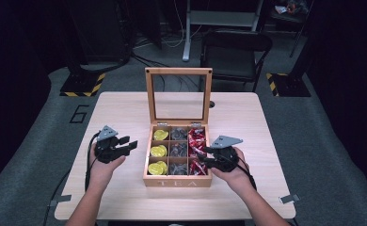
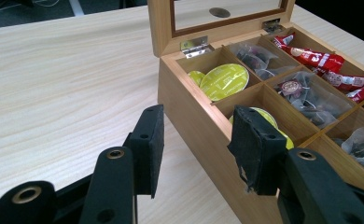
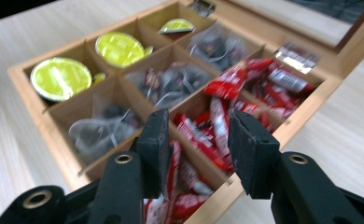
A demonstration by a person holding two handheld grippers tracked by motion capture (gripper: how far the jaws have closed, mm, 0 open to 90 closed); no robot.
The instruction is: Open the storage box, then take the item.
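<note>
A wooden tea box [image 1: 177, 181] stands open at the table's middle, its glass lid [image 1: 178, 71] upright. Its left column holds yellow capsules [image 1: 158, 150], the middle column clear tea bags [image 1: 178, 150], the right column red packets [image 1: 196, 139]. My left gripper [image 1: 127, 143] hovers left of the box, apart from it, open and empty; in the left gripper view its jaws [image 2: 196, 149] frame the box's side wall [image 2: 189, 107]. My right gripper [image 1: 205, 157] hangs over the box's front right corner, open, just above the red packets [image 3: 217, 116], with no pad pressing on them.
The light wooden table [image 1: 125, 108] has bare room on both sides of the box and behind the lid. A black folding chair [image 1: 235, 47] stands beyond the far edge. Yellow-and-black striped bases [image 1: 83, 84] sit on the floor to the back left and right.
</note>
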